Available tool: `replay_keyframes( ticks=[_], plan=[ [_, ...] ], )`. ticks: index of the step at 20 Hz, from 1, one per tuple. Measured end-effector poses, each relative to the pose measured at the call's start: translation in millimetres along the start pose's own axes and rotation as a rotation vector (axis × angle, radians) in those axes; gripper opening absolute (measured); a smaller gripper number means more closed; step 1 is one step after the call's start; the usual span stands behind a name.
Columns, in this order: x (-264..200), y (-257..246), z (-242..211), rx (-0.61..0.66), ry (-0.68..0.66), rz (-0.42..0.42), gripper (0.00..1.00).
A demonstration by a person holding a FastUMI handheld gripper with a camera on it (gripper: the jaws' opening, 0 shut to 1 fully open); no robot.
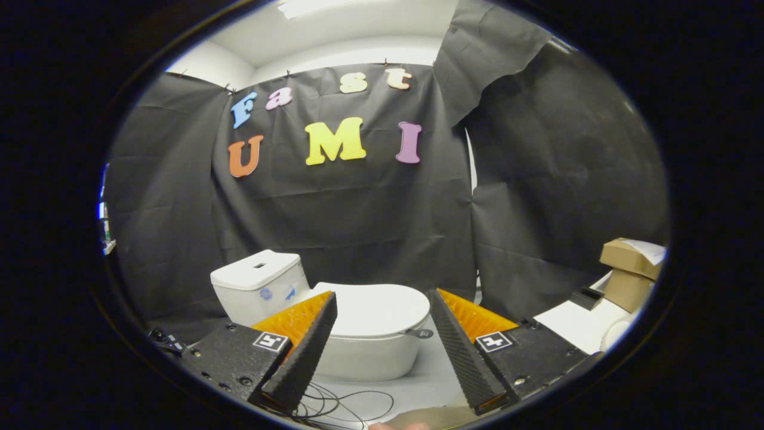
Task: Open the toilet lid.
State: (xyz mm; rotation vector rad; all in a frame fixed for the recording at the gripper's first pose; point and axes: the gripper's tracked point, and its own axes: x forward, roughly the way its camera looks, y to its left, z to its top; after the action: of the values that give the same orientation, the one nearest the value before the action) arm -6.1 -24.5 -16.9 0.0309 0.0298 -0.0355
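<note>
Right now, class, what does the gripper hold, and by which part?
Nothing. The gripper is open, its fingers apart, and the closed toilet lid lies beyond them, untouched.

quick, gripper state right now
gripper: open, holding nothing; fingers spread wide, toilet lid down, beyond them.

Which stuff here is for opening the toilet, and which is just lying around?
For the job:
toilet lid, shut, beyond the fingers
tool, open, touching nothing

Just lying about:
cardboard boxes
black cables on the floor
</note>
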Motion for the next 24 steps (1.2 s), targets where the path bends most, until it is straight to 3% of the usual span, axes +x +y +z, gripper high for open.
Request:
replay_keyframes(
  ticks=[7, 12, 19, 24],
  plan=[
    [-2.1, 3.7, -8.7, -0.041, 0.022, 0.001, 0.99],
    [40.8, 9.4, -15.4, -0.055, 0.056, 0.008, 0.99],
    [131.0, -35.7, -57.3, 0.013, 0.292, -0.065, 0.99],
    [188.3, -66.7, -94.7, 0.075, 0.473, -0.030, 0.96]
  ],
)
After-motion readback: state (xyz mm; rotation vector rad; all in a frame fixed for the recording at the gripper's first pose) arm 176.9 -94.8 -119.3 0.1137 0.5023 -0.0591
